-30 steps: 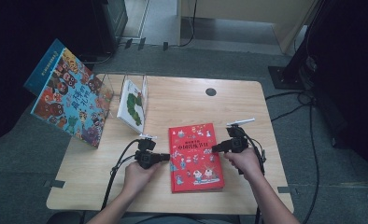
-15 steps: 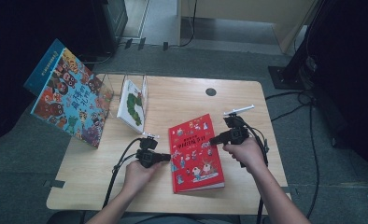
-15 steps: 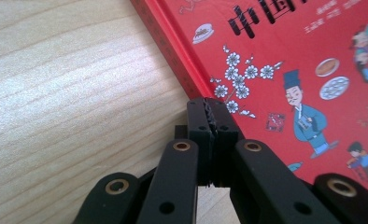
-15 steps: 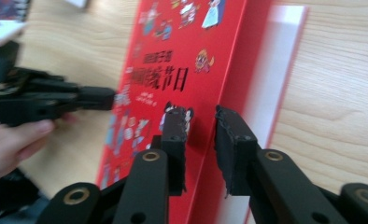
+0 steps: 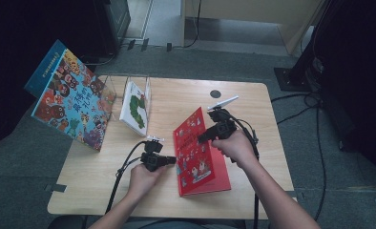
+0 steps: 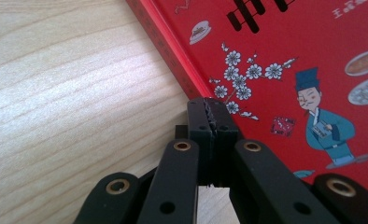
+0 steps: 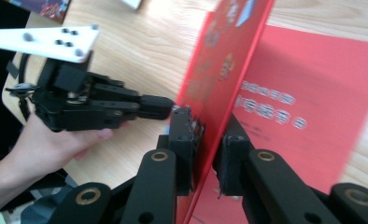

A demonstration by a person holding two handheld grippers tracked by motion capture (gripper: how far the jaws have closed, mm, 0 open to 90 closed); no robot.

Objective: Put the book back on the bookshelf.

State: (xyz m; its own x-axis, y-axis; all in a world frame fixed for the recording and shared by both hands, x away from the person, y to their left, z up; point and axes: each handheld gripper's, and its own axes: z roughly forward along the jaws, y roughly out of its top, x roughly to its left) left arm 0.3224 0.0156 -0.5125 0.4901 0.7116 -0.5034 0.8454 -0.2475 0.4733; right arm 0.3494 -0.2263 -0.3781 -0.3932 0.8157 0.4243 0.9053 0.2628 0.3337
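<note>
A red picture book [image 5: 203, 164] lies on the wooden table [image 5: 176, 100] in front of the person. My right gripper [image 5: 201, 139] is shut on the front cover's free edge and holds it lifted, tilted up to the left. In the right gripper view the cover [image 7: 224, 60] stands on edge between the jaws of the right gripper [image 7: 208, 142], and the red inside page [image 7: 308, 93] shows behind it. My left gripper [image 5: 174, 161] is shut with nothing in it, its tip [image 6: 212, 109] against the book's spine edge [image 6: 173, 51]. The left gripper [image 7: 163, 105] also appears in the right gripper view.
A large colourful book [image 5: 69, 98] leans at the table's left side. Beside it a clear stand holds a white book [image 5: 134, 109]. A dark round grommet [image 5: 215, 94] sits at the far middle. Cables [image 5: 124, 169] trail from both grippers toward the near edge.
My right gripper has risen and swung left with the cover's edge, so the flat book now stands partly open. The left gripper has stayed at the spine.
</note>
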